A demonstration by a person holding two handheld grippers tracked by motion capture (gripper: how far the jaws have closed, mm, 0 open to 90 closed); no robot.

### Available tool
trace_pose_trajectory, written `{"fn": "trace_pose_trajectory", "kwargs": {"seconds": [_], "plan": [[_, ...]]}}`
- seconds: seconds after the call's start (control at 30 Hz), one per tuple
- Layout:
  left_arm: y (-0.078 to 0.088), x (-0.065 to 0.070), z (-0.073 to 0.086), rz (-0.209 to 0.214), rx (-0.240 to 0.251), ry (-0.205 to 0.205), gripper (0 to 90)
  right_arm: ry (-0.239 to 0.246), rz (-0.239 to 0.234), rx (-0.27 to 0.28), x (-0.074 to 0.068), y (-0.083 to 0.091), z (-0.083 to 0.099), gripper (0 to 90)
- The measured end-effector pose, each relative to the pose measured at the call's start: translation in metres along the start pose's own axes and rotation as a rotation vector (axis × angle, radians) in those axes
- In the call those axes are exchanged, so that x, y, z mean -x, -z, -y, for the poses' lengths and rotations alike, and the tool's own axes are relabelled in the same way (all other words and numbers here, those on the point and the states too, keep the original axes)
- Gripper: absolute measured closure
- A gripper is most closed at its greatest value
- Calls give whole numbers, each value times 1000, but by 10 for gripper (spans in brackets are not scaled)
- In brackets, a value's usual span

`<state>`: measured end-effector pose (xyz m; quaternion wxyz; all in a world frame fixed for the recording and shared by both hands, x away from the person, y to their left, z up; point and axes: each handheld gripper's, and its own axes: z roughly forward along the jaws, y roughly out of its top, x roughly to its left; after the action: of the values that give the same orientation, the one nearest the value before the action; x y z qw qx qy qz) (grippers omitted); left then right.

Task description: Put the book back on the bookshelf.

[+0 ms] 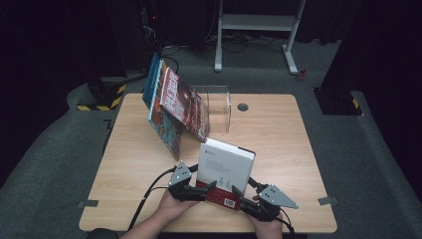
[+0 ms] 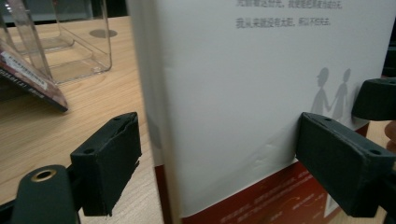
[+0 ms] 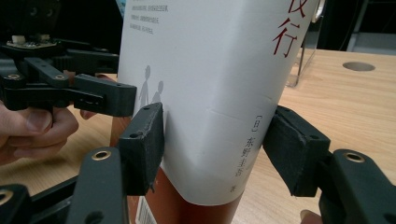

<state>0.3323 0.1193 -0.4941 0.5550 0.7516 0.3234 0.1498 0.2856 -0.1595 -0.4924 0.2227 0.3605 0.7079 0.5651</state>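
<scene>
White-jacketed, the book (image 1: 226, 172) stood upright at the table's (image 1: 278, 144) near edge, clamped by the right gripper (image 3: 212, 149) while the left gripper (image 2: 217, 156) gaped loose around it, still unshelved beside the leaning books (image 1: 174, 107).

**Chinese lettering on the white book**

Printed on the white book (image 3: 210, 70): large red characters, the lower one "行", on the front; small grey "[日]" with an author's name down the spine. Barcode at the bottom. Grey back-cover lines too small to read.
</scene>
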Motion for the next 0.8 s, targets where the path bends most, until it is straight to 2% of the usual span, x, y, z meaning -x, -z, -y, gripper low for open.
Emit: {"fn": "trace_pose_trajectory", "kwargs": {"seconds": [0.8], "plan": [[0, 5, 0, -46, 11, -54, 150, 52, 31, 2, -5, -2, -2, 404]]}}
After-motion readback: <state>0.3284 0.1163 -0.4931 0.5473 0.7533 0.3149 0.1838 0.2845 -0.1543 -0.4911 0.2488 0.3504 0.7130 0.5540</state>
